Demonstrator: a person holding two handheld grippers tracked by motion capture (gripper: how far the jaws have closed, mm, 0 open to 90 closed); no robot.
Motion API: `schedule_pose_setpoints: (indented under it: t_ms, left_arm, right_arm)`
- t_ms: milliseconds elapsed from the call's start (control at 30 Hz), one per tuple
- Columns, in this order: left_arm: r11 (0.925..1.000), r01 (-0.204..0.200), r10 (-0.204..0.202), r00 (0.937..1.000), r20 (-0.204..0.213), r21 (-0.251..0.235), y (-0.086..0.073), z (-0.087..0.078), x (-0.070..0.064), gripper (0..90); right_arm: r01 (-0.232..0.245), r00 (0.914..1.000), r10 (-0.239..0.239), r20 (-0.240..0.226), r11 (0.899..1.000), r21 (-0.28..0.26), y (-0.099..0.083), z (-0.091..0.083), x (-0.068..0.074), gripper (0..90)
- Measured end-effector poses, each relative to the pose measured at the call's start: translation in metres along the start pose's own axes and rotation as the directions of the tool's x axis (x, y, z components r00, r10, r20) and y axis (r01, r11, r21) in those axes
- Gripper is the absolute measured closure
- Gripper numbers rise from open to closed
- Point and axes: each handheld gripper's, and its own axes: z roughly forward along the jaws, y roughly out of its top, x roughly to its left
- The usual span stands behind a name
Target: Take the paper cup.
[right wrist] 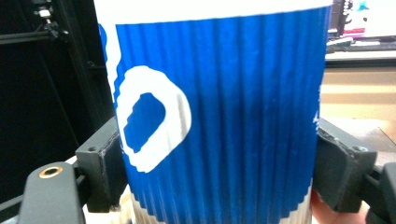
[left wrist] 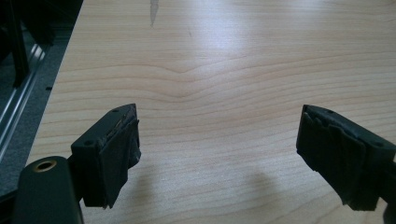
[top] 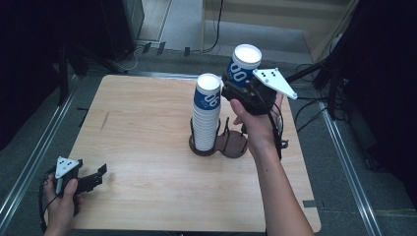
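Observation:
My right gripper (top: 235, 86) is shut on a blue and white ribbed paper cup (top: 242, 66), held in the air, tilted, just right of and above the stack. In the right gripper view the cup (right wrist: 219, 112) sits between both pads (right wrist: 105, 163). A tall stack of the same cups (top: 206, 113) stands in the left ring of a dark two-ring holder (top: 231, 145) at mid-table. My left gripper (top: 98, 174) rests open near the table's front left corner. In the left gripper view its pads (left wrist: 112, 154) stand wide apart over bare wood.
The wooden table (top: 142, 128) has rounded corners and metal rails along both sides. The holder's right ring has thin upright rods and no cups in it. Cables and dark stands lie on the floor beyond the far edge.

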Motion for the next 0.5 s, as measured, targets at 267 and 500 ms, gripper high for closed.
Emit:
schedule_pose_setpoints:
  t_ms: [267, 500]
  left_arm:
    - [1.0, -0.002, 0.002, 1.0, -0.002, 0.002, 0.0, 0.0, 0.0, 14.4]
    - [1.0, 0.004, -0.004, 1.0, -0.004, -0.001, 0.0, 0.0, 0.0, 14.1]
  right_arm:
    - [0.007, 0.9996, -0.008, 0.029, 1.0, 0.003, -0.012, -0.011, -0.015, 17.8]
    - [0.018, 0.9991, -0.018, 0.037, 1.0, 0.02, -0.027, -0.019, -0.02, 17.7]
